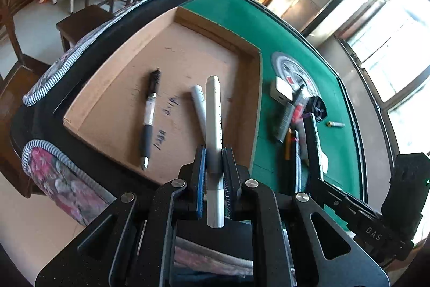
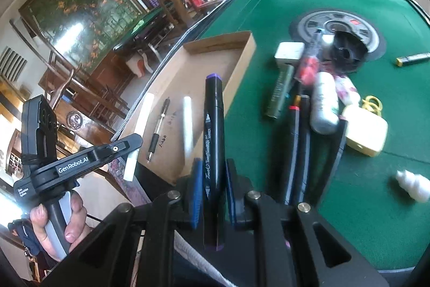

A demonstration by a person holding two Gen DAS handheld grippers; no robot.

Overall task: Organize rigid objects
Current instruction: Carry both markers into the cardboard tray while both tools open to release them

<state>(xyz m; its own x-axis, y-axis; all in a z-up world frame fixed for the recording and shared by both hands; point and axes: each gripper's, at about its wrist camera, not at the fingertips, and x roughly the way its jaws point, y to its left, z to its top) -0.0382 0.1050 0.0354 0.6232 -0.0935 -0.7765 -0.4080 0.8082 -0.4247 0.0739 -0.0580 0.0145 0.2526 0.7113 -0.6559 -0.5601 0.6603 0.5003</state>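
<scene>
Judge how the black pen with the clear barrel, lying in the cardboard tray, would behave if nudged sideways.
The black pen with the clear barrel looks round-bodied, so it would probably roll. It looks rigid and slim, so likely light. The shallow brown cardboard tray has raised walls that should stop it.

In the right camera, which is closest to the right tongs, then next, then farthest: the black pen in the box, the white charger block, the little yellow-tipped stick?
From the right tongs:
1. Black pen, left, inside the cardboard box.
2. White charger block, middle of the green table.
3. Yellow-tipped stick, far right.

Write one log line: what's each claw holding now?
left gripper: shut on white marker | right gripper: shut on black marker | cardboard tray: pen, marker
</scene>
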